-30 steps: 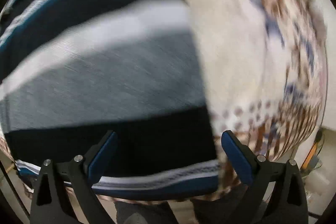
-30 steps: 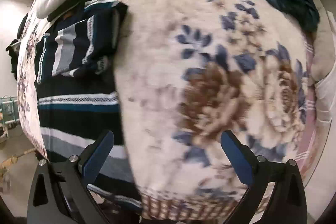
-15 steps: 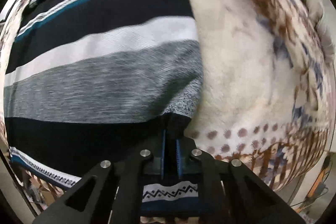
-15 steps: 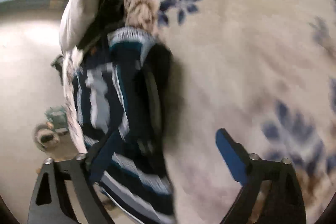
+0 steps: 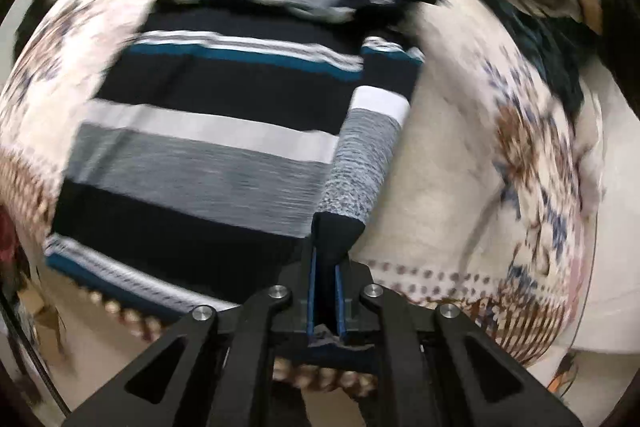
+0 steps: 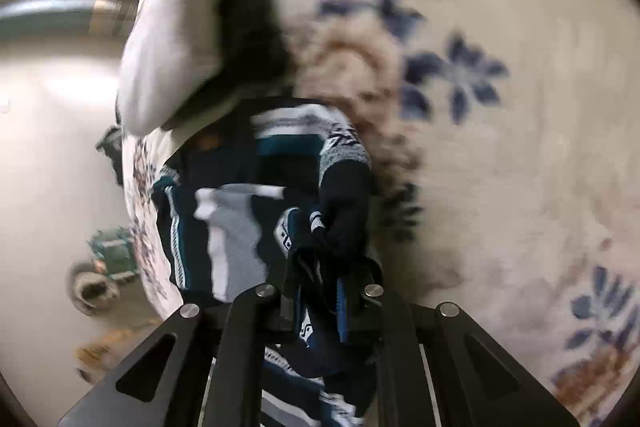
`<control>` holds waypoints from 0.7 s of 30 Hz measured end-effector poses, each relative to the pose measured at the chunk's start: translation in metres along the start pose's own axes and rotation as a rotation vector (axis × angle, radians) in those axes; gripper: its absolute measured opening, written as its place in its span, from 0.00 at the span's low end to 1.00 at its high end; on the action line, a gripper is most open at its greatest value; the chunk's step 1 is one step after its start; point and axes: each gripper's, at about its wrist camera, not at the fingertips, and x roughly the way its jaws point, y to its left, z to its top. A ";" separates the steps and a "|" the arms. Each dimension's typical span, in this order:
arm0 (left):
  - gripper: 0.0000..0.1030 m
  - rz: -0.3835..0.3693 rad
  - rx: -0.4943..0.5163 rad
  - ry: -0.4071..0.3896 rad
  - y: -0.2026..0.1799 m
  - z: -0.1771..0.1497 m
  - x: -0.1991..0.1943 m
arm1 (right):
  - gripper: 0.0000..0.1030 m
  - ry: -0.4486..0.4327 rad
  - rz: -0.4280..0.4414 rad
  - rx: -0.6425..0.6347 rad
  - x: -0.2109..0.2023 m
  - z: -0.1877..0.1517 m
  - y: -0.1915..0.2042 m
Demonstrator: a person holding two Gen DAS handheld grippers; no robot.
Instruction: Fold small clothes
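While clamped, left gripper (image 5: 324, 279) pinches sweater (image 5: 208, 147) edge | right gripper (image 6: 320, 291) closing on sweater

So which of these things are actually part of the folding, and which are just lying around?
Part of the job:
- striped sweater
- left gripper, shut on its edge
- right gripper, jaws closing on bunched fabric

Just lying about:
- floral blanket underneath
- white pillow
- dark teal cloth
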 end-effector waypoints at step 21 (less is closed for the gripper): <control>0.05 -0.049 -0.438 0.036 0.293 0.020 0.025 | 0.12 0.108 -0.455 -0.358 0.239 -0.006 0.377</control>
